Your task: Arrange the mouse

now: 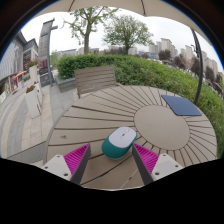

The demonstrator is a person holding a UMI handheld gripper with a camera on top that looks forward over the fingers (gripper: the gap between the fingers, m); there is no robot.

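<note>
Outdoors, the gripper (112, 160) hung over a round wooden slatted table (150, 125), its two fingers spread apart and clenching nothing, the magenta pads (76, 158) showing on their inner faces. A computer mouse (120, 142), teal at the sides with a pale grey-white top, rested on the table's slats just ahead of the fingertips, at about twelve o'clock from the gap between them; a clear space lay between it and each pad, so it sat on its own support rather than in any grip. No brand mark or lettering could be read on the mouse. Well beyond it, toward two o'clock across the tabletop, a dark blue mouse pad (181, 105) lay flat near the table's far rim, well apart from the mouse. At eleven o'clock, past the table's edge, stood a wooden bench (95, 78) with a slatted back on pale paving (25, 115). Behind the bench ran a green hedge (150, 70), and farther off rose trees (127, 30) and city buildings (170, 48) under a bright sky. No signs or writing were legible anywhere.
</note>
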